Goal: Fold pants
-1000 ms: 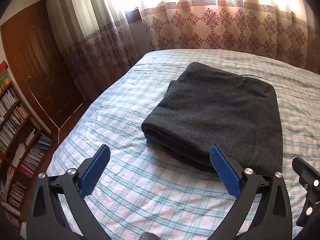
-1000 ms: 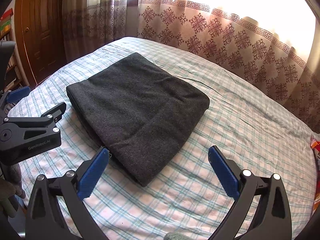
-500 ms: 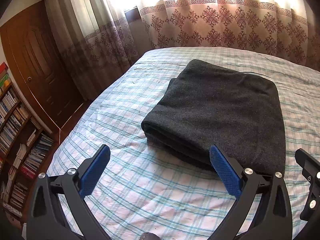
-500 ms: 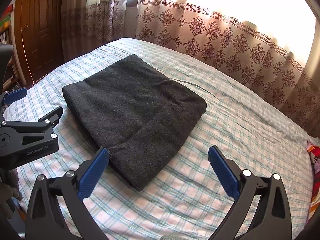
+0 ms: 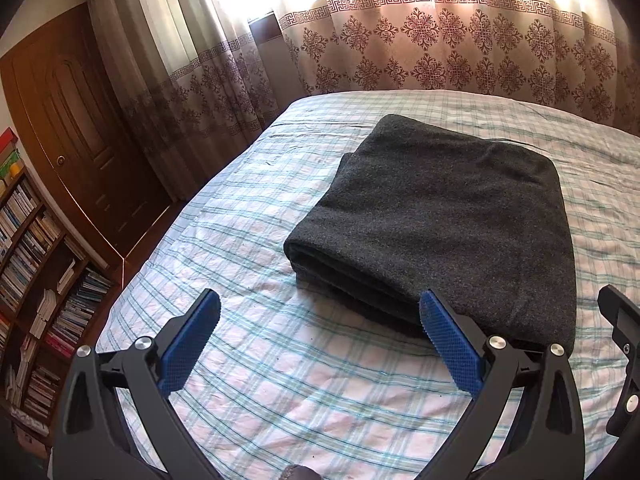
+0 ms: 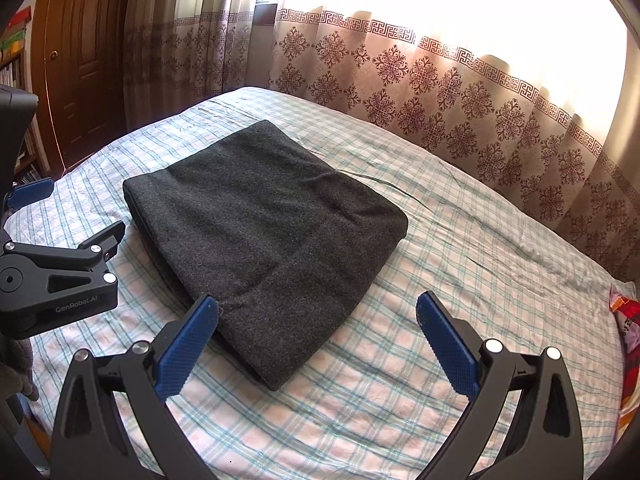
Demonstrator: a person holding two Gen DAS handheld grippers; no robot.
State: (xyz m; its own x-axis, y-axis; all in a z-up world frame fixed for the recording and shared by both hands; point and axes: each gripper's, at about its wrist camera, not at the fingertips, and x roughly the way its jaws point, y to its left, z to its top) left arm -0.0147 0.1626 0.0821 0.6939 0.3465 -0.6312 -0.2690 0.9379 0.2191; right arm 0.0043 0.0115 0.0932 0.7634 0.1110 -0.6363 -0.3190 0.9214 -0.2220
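The dark grey pants (image 5: pixel 440 216) lie folded into a thick rectangle on the checked bedsheet (image 5: pixel 280 380). In the right wrist view the same bundle of pants (image 6: pixel 272 232) sits mid-bed. My left gripper (image 5: pixel 320 312) is open above the sheet near the bundle's near-left corner, holding nothing. My right gripper (image 6: pixel 318 312) is open too, hovering over the bundle's near corner, empty. The left gripper's black body (image 6: pixel 60 276) shows at the left edge of the right wrist view. Part of the right gripper (image 5: pixel 620 344) shows at the right edge of the left wrist view.
Patterned curtains (image 5: pixel 440 48) hang along the far side of the bed. A wooden door (image 5: pixel 80 152) and a bookshelf (image 5: pixel 32 280) stand left of the bed. A red packet (image 6: pixel 628 320) lies at the bed's right edge.
Both grippers have drawn back and slightly up from the folded pants; the bundle looks a little farther away. Both stay open and the pants have not moved.
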